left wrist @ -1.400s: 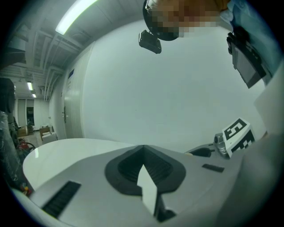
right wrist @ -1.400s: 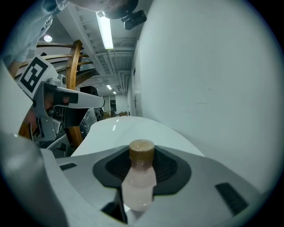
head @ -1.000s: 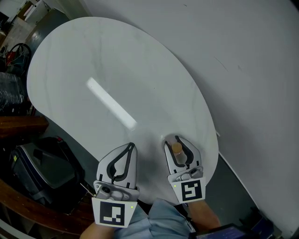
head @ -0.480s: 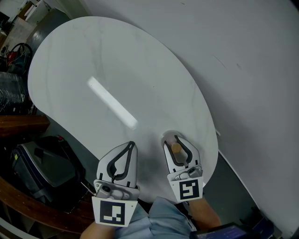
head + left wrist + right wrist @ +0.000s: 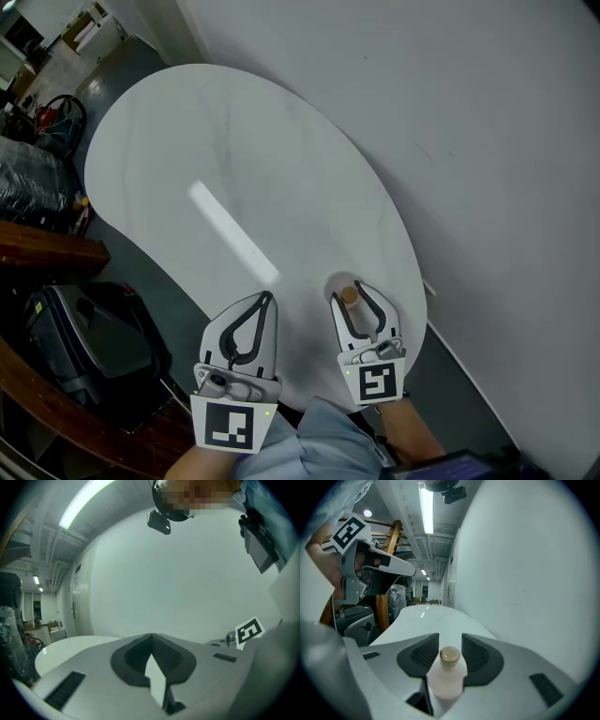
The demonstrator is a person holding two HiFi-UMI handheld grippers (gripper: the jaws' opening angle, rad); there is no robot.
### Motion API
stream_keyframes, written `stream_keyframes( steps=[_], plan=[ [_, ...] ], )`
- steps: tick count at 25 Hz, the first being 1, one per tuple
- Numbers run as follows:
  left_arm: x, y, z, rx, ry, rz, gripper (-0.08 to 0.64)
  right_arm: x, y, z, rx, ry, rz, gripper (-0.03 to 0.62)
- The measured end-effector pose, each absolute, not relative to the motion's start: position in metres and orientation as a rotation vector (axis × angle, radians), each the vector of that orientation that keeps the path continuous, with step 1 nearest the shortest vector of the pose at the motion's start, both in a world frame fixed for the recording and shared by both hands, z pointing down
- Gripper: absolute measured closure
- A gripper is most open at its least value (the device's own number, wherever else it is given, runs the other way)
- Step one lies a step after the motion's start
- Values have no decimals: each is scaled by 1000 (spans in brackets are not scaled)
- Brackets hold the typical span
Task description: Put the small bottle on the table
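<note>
While the right tongs point(image 5: 450, 641) are spreading apart round the small bottle point(image 5: 446, 679), step in hand: the release, the last part of setting the bottle down.
State of the right tongs: jaws opening and standing wide. The ribbed pads point(image 5: 423, 654) flank the bottle's neck with a sliver of space on each side, so nothing looks pinched.
Where the small bottle is: upright between the right jaws, with a pale body and a tan cap point(image 5: 450, 654). In the head view it sits over the near right part of the counter point(image 5: 234, 159), not far from the rim. The tongs hide its base, so contact with the top is a judgement, though the soft shadow around it suggests it rests there.
State of the left tongs point(image 5: 151, 641): clenched tip to tip with nothing in them. They hang just beside the right tongs, over the counter's near edge.
Counter: white and oval, with a streak of glare point(image 5: 234, 234) across the middle.
Progress: nearly done, by my reading. The placing looks complete and only the withdrawal is left.
Next move calls for: drawing the right tongs straight back along the line of the jaws, keeping them wide so neither pad clips the bottle's shoulder.
Risk: the bottle looks light and narrow. A sideways brush from a pad could tip it, and the rim is near enough that a roll might carry it off.
</note>
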State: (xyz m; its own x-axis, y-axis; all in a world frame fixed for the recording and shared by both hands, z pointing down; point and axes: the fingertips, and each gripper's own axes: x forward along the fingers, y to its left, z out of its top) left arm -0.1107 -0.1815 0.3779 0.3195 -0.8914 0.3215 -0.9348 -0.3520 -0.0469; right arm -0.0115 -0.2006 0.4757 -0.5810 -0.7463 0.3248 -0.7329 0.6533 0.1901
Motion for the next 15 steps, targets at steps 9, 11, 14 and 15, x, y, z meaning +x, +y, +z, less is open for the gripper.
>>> stream_keyframes(
  steps=[9,11,14,15],
  plan=[
    [-113,-184,326,2469,-1878,187,558,-21,-211,388,1373,-2649,108,570],
    [-111,-185,314,2491,-1915,157,558,-22,-209,371,1360,-2685,91,581],
    [-111,-190,296,2510,-1973,98,558,-19,-211,346,1379,-2746,53,588],
    [-113,-190,292,2509,-1989,75,558,-20,-210,340,1384,-2757,41,589]
  ],
)
